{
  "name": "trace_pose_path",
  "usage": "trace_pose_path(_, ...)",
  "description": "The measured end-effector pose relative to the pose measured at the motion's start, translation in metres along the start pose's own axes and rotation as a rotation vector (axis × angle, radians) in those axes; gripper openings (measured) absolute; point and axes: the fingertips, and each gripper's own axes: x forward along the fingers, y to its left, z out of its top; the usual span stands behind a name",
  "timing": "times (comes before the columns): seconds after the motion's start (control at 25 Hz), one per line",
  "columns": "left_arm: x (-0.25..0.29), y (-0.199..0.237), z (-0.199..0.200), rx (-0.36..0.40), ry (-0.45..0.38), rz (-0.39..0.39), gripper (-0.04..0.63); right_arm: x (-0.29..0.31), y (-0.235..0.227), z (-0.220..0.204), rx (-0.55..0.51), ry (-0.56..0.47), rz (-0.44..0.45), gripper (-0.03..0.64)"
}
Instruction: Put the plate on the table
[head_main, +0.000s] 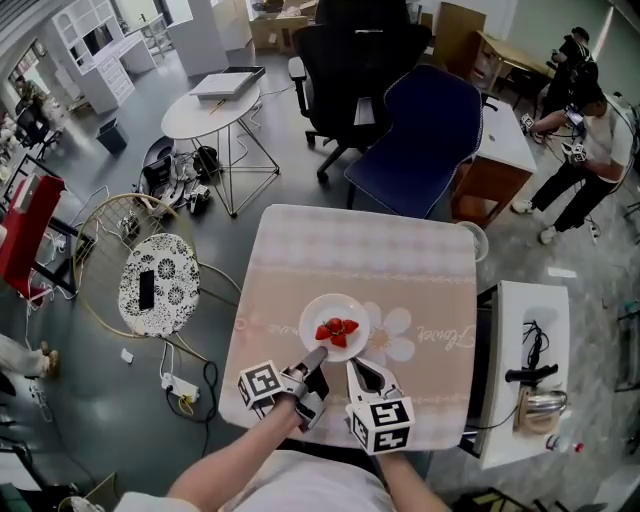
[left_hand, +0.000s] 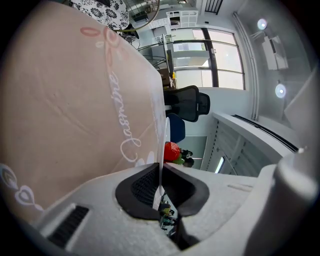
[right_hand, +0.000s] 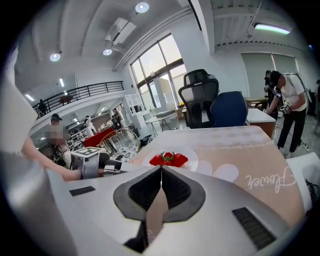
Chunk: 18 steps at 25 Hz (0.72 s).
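Note:
A white plate (head_main: 350, 309) with red strawberries (head_main: 337, 329) lies low over the pink flowered tablecloth (head_main: 420, 260), near the table's front edge; I cannot tell whether it touches the cloth. My left gripper (head_main: 318, 353) is shut on the plate's near rim. In the left gripper view the plate (left_hand: 165, 135) runs edge-on between the jaws of the left gripper (left_hand: 160, 172), with a strawberry (left_hand: 171, 151) beyond them. My right gripper (head_main: 353, 365) sits just right of it, shut and empty. In the right gripper view the right gripper (right_hand: 161, 170) points at the plate (right_hand: 192, 157) and its strawberries (right_hand: 169, 159).
A blue chair (head_main: 425, 140) and a black office chair (head_main: 350, 60) stand at the table's far side. A round white table (head_main: 210, 105) is at the far left. A white side unit (head_main: 520, 370) with tools flanks the right. A person (head_main: 590, 150) stands at the far right.

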Motion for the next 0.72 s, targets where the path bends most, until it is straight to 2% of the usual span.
trace_pose_path(0.48,0.009,0.031,0.0,-0.014,0.007,0.103,0.021,0.008,-0.004,-0.017,0.022,0.055,0.008,0.005)
trace_pose_path(0.72,0.01,0.032,0.002,0.028,0.006,0.115,0.022,0.01,-0.001,-0.027,0.031,0.071,0.025,0.005)
